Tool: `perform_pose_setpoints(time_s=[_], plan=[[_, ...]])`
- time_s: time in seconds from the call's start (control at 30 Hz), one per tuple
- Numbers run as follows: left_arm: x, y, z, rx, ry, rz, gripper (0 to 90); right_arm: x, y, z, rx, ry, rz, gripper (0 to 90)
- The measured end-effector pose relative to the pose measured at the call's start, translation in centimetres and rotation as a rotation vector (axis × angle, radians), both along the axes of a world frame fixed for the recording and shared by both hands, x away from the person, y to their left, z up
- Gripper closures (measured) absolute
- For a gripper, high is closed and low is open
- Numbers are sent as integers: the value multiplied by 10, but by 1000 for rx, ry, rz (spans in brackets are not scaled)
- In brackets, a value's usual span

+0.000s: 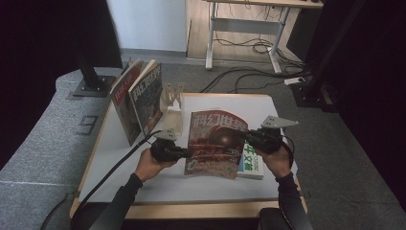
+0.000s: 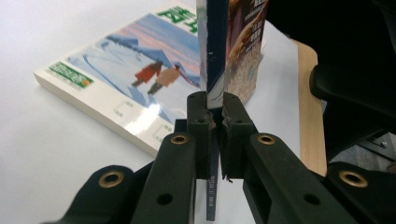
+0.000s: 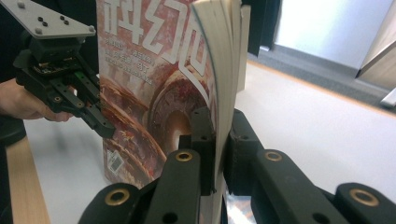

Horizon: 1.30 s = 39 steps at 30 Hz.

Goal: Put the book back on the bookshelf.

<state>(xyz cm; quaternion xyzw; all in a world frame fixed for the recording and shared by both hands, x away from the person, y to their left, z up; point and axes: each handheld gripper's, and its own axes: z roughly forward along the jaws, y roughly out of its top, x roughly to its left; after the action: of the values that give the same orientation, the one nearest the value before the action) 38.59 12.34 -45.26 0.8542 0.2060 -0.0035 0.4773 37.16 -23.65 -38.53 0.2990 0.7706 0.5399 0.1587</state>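
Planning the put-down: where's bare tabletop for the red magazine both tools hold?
Free: the near strip by the table front edge, and the left part beside the upright books. Crowded: right, where the white book lies under the red magazine.

White table (image 1: 119,177), snow-cover book (image 1: 252,166)

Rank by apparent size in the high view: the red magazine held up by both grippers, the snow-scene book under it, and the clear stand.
1. Red magazine, largest, though lifted nearer the camera.
2. Clear stand and snow-scene book: unsure, since the book is mostly covered.
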Motion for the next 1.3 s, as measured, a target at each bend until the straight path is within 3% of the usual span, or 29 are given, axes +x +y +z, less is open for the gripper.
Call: perform_pose_setpoints(time_s=[0.17,0.33,0.57,0.63,0.83,0.9,1.0,1.13,1.3], plan=[[3,-2,12,-32,-49,22,846,0,2,18,-3,-50,-6,828],[6,-7,15,-20,-94,52,844,1,4,29,-24,-87,-26,827],[8,-13,7,20,-140,78,839,4,4,23,-27,-88,-44,827],[5,-15,6,37,-170,77,832,4,4,19,-26,-89,-41,825],[-1,-16,7,72,-214,58,785,1,2,17,-14,-99,-32,792],[-1,-16,8,65,-218,54,738,1,0,15,-2,-94,-27,779],[-1,-18,12,8,-211,50,707,0,-1,13,17,-94,-15,772],[1,-24,21,33,-228,47,665,-1,-1,13,17,-95,-13,767],[4,-28,31,20,-238,46,666,0,-3,12,28,-91,-9,748]])
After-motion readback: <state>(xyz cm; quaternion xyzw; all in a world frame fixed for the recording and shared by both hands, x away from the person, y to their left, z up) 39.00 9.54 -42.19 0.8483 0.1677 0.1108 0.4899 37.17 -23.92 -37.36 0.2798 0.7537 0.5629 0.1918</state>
